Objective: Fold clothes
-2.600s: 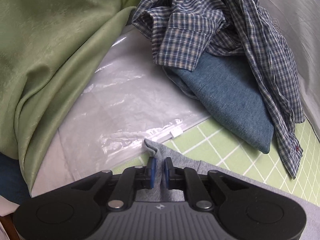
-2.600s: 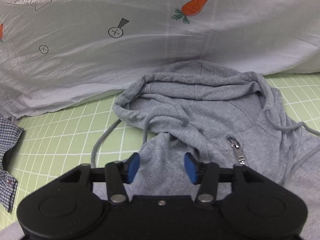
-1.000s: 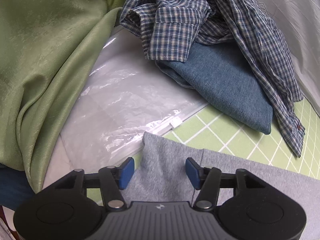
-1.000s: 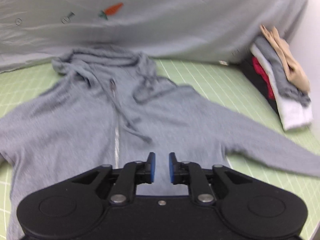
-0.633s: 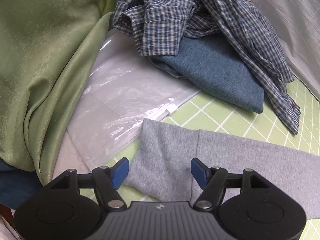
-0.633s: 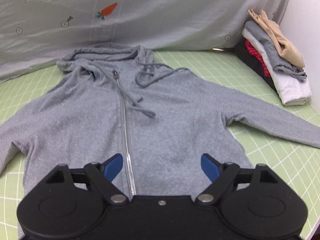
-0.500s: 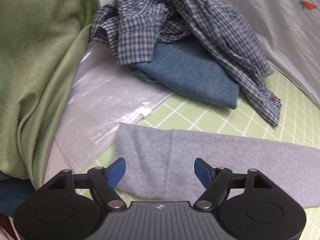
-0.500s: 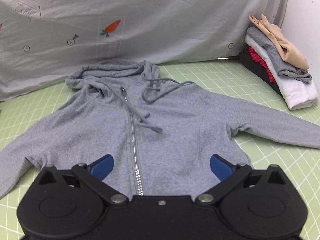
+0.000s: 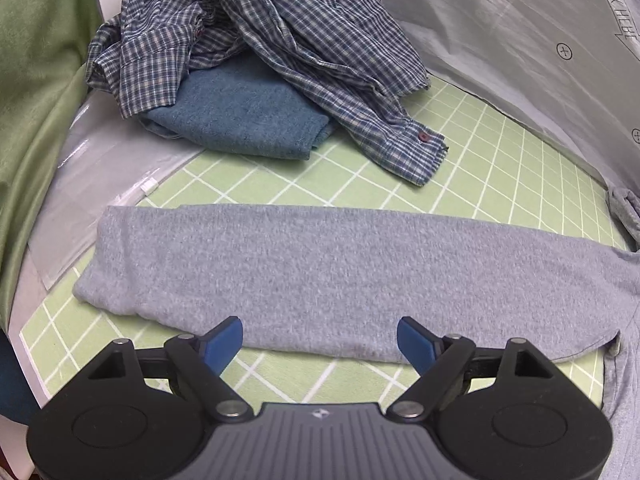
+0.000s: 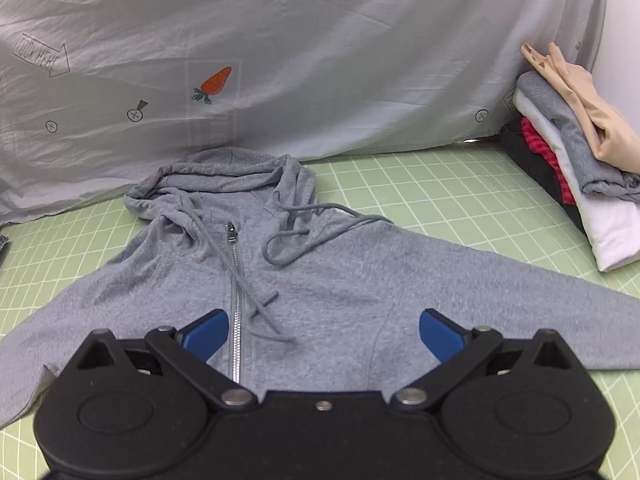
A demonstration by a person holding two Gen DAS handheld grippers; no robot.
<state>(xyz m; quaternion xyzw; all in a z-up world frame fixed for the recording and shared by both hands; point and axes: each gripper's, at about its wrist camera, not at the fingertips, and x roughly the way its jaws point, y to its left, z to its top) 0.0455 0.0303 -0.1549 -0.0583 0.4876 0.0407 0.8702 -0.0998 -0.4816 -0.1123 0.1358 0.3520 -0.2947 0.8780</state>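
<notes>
Right wrist view: grey zip-up hoodie (image 10: 320,280) spread flat on green gridded mat (image 10: 460,184); right gripper (image 10: 322,334) wide open, empty. Left gripper (image 9: 320,338) just opening, empty, above sleeve (image 9: 320,268).

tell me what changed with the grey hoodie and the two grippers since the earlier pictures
The left gripper let go of the sleeve cuff; its jaws have just been opening, nothing between them. The right gripper opened too, empty. The grey hoodie, bunched before, now lies spread flat, sleeves out. The plaid shirt pile and folded stack stayed put.
</notes>
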